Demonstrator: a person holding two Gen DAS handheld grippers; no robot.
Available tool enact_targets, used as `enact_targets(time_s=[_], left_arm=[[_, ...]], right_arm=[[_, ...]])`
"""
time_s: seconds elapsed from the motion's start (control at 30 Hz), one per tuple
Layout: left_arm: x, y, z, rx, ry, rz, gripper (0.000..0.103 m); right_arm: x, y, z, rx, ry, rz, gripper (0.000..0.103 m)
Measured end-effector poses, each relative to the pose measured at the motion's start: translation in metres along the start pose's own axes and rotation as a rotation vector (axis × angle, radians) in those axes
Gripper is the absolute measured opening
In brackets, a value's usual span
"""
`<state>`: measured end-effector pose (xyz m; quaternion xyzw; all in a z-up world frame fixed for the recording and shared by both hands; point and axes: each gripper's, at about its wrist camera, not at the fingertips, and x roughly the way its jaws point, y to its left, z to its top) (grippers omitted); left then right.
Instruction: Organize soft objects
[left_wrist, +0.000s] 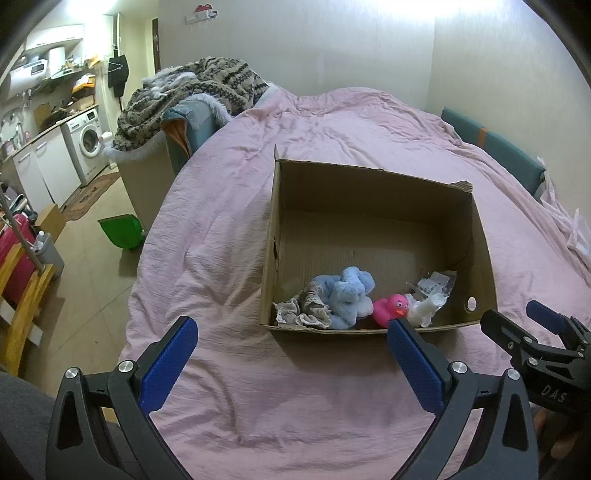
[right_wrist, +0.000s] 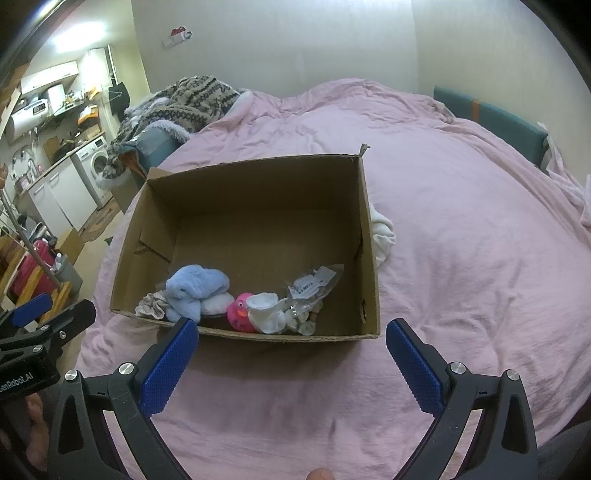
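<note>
1 bed (right_wrist: 461, 221) carries 1 open box (right_wrist: 369, 258). Both grippers hover before the box, left gripper (left_wrist: 291, 354) and right gripper (right_wrist: 291, 354), jaws apart, holding nothing. Inside, along the near wall: 1 blue plush (right_wrist: 195, 291), 1 patterned cloth (right_wrist: 149, 308), 1 pink duck (right_wrist: 240, 314), 1 white sock (right_wrist: 266, 310), 1 plastic bag (right_wrist: 314, 286). 1 white cloth (right_wrist: 382, 232) lies outside, touching the right wall. Risk: reaching over the box may tip its light wall; the cloth may slip from a shallow pinch.
</note>
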<state>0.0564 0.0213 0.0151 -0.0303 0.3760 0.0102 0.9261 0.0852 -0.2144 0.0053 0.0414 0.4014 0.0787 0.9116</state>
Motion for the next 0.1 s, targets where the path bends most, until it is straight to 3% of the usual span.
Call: enact_targets(time_s=[0.1], left_arm=[[0.0003, -0.0008, 0.0001, -0.001, 0.000, 0.003, 0.102]], right_arm=[[-0.0014, 0.0012, -0.0010, 0.000, -0.002, -0.001, 0.103]])
